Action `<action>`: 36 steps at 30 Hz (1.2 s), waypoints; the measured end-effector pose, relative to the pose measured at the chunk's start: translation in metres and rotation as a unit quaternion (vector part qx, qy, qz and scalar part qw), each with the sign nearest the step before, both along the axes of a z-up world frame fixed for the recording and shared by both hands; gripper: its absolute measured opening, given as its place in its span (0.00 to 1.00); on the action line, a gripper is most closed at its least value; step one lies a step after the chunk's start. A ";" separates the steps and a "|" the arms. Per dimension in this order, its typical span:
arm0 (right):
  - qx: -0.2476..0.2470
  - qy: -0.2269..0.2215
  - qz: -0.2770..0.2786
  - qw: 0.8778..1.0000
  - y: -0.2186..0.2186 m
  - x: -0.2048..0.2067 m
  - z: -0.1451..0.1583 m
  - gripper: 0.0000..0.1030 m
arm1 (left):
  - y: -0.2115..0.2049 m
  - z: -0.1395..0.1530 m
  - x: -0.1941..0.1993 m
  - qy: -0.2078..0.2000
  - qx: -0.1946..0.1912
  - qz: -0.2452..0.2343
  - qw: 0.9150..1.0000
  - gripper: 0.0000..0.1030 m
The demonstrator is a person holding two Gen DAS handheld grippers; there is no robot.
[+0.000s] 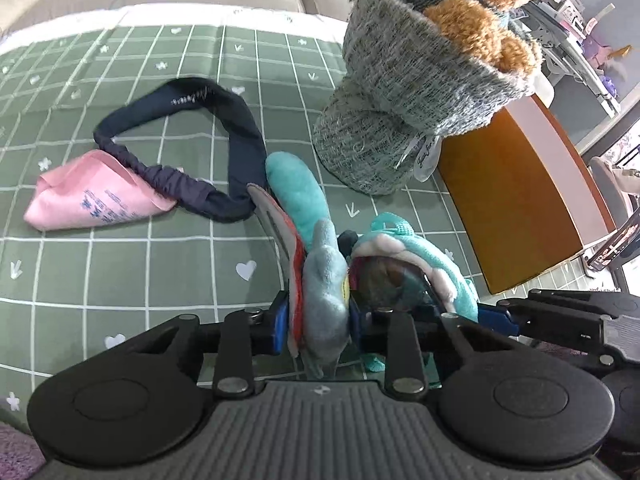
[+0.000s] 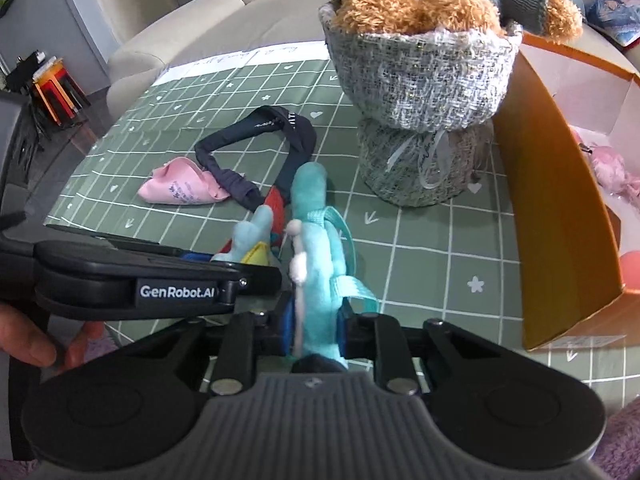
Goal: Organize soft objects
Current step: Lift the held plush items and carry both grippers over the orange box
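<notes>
Green checked cloth (image 2: 420, 248) covers the table, with a beige sofa (image 2: 224, 20) behind its far edge. I count one teal plush toy (image 2: 316, 264), one dark elastic headband (image 1: 208, 128), one folded pink cloth (image 1: 92, 192), one grey woven pouch (image 2: 424, 120) holding one brown teddy bear (image 2: 416, 12), and one orange box (image 2: 556, 216) with pink items inside. My left gripper (image 1: 320, 320) is clamped on the toy's grey-blue and red parts; my right gripper (image 2: 316, 320) is closed on its teal body, so both hold the same toy above the cloth, near the table's front. In the right wrist view the left gripper comes in from the left, close beside mine, with fingers of a hand (image 2: 36, 340) behind it. The toy's long axis runs away from me toward the headband, one teal limb pointing that way. Headband and pink cloth touch each other, just beyond the toy. The pouch stands upright further back to the right, against the box wall; the box sits at the table's right edge. Open cloth lies to the left of the toy and between the toy and the box.
</notes>
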State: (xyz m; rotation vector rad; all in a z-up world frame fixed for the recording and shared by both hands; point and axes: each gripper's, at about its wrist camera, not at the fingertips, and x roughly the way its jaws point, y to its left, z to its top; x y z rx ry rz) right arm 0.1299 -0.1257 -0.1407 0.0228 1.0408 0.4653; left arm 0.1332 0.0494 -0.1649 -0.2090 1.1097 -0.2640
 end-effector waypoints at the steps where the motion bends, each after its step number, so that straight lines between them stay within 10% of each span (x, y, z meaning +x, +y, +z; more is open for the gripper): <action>1: 0.002 -0.001 0.000 1.000 0.000 -0.001 0.001 0.16 | 0.000 0.003 -0.001 -0.005 0.002 0.000 1.000 0.31; 36: 0.040 -0.147 -0.019 0.988 -0.064 -0.084 0.134 0.14 | -0.049 0.139 -0.078 -0.121 0.025 -0.039 0.992 0.31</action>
